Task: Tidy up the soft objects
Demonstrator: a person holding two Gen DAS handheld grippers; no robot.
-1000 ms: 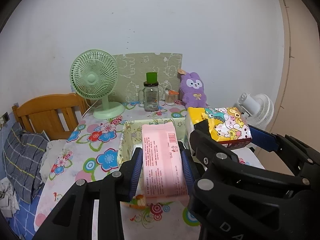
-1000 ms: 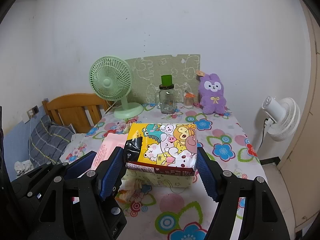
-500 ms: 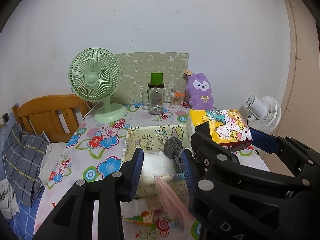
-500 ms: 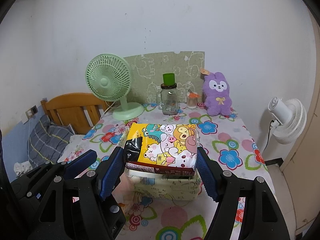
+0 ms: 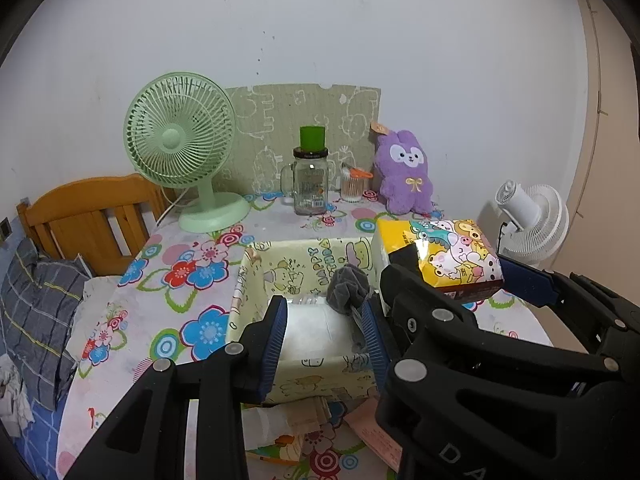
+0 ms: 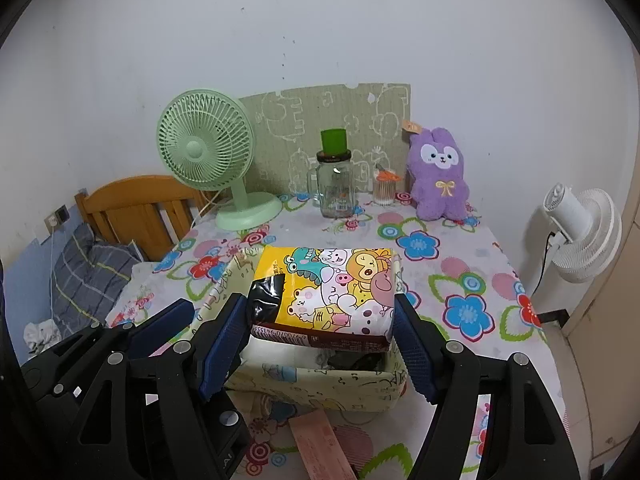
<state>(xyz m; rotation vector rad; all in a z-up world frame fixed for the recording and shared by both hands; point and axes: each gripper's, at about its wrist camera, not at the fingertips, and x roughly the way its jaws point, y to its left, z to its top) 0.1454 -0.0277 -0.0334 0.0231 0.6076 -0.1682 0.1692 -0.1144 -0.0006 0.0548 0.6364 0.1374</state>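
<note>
A pale yellow cartoon-print fabric box stands on the flowered table. Inside lie a white pack and a grey soft item. My left gripper is open and empty above the box's near side. My right gripper is shut on a yellow cartoon tissue pack, held over the box. A pink pack lies on the table in front of the box.
At the back stand a green fan, a glass jar with a green lid, a small cup of swabs and a purple plush rabbit. A white fan stands to the right, and a wooden bed frame to the left.
My left gripper opened and the pink pack dropped from it to the table in front of the box. The right gripper still holds the tissue pack, now over the box.
</note>
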